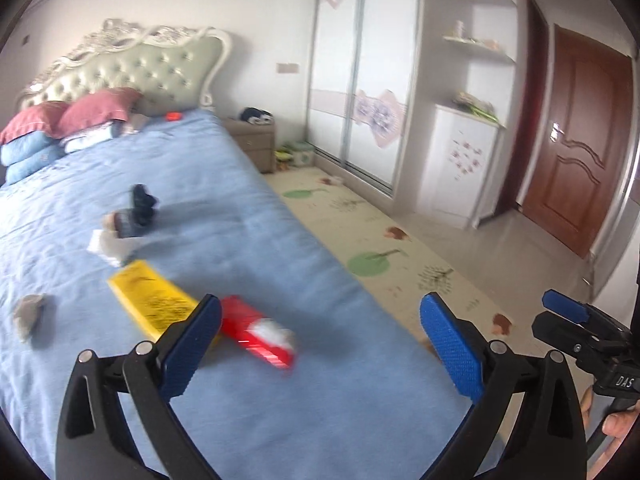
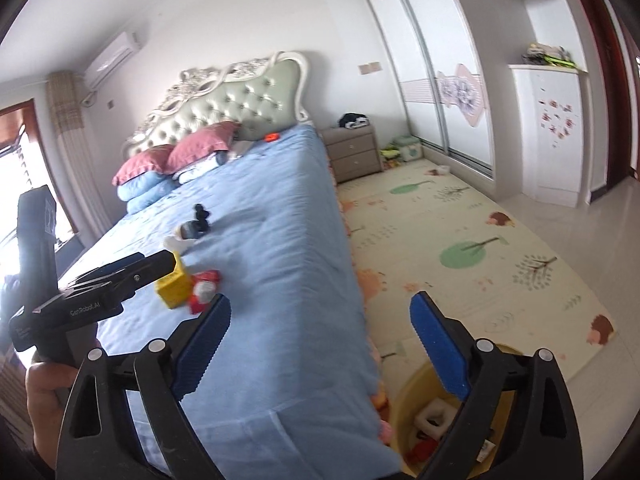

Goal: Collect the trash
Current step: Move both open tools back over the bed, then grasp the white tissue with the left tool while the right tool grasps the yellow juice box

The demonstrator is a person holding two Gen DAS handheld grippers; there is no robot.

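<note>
Left gripper (image 1: 320,320) is spread wide and holds nothing, poised above the blue-sheeted bed (image 1: 248,208). Right gripper (image 2: 320,320) likewise gapes wide, empty, over the bed's side edge. A red crumpled wrapper (image 1: 256,332) and a yellow flat box (image 1: 150,300) lie touching, near the bed's foot edge. A yellow round plastic bin (image 2: 404,404) stands on the floor beside the bed, with scraps inside.

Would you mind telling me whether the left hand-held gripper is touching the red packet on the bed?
Cannot tell. In the left wrist view, the left hand-held gripper is open and one finger overlaps the red packet; contact unclear.
</note>
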